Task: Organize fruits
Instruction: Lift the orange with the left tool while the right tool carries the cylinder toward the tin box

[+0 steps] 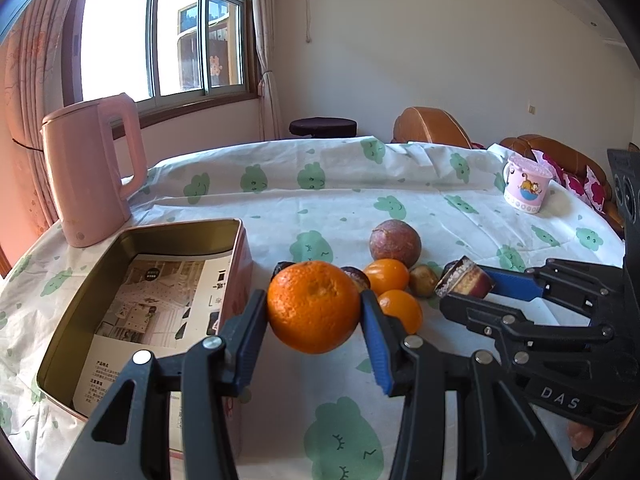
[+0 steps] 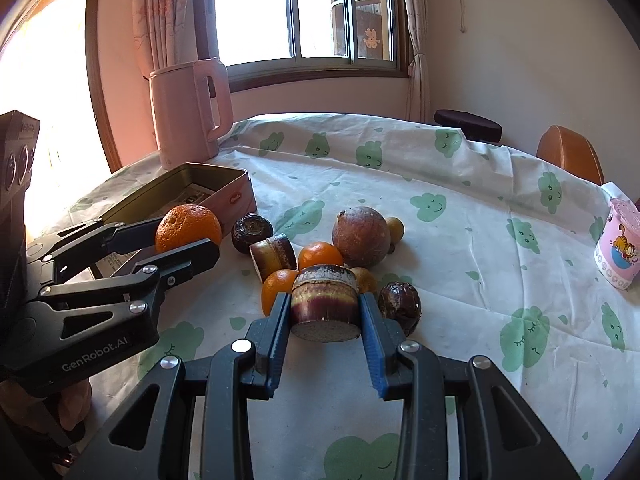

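Note:
My left gripper [image 1: 314, 312] is shut on a large orange [image 1: 312, 296], just right of the open tin box [image 1: 132, 236]. My right gripper [image 2: 325, 312] is shut on a short purple sugarcane piece [image 2: 324, 300] at the near edge of the fruit pile. The pile on the cloth holds a round passion fruit [image 2: 361, 236], two small oranges [image 2: 320, 256], a second cane piece [image 2: 272, 256] and two dark water chestnuts [image 2: 252, 234]. The right wrist view shows the left gripper [image 2: 188, 240] with the orange [image 2: 186, 226]. In the left wrist view the right gripper [image 1: 468, 286] is at the right.
A pink kettle [image 1: 92, 172] stands behind the tin, which has printed paper lying inside. A pink cartoon mug [image 1: 526, 188] sits at the table's far right. The round table wears a white cloth with green cloud prints [image 2: 460, 240]. Chairs stand beyond its far edge.

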The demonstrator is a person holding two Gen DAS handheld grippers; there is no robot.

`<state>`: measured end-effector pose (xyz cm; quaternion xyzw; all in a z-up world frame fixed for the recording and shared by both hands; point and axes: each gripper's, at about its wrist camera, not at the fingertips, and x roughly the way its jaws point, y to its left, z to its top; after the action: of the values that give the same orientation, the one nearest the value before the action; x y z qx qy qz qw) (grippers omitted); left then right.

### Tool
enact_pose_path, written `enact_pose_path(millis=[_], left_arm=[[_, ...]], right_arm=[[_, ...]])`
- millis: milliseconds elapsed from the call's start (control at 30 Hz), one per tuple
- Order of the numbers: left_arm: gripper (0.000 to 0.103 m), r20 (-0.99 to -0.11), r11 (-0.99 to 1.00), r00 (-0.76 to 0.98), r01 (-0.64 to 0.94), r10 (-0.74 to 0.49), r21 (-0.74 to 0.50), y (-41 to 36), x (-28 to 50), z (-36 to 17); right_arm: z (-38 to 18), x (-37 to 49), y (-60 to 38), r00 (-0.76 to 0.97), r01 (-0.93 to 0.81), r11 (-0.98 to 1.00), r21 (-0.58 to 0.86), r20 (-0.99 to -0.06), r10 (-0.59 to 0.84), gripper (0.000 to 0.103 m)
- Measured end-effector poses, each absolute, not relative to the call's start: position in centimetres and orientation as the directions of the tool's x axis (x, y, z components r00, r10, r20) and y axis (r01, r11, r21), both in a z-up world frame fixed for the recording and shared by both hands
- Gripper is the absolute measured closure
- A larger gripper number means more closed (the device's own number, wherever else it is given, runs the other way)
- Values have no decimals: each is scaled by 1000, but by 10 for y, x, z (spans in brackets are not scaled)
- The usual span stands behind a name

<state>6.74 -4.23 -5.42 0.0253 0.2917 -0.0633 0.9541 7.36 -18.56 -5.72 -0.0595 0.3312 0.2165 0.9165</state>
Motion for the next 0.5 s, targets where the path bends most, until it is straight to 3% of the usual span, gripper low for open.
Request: enact_pose_path(millis=[500], left_arm=[[55, -521, 992, 848, 127, -96, 23, -43, 61, -50]], right_arm=[[-48, 59, -187, 750, -431, 902, -5, -558, 355, 67]])
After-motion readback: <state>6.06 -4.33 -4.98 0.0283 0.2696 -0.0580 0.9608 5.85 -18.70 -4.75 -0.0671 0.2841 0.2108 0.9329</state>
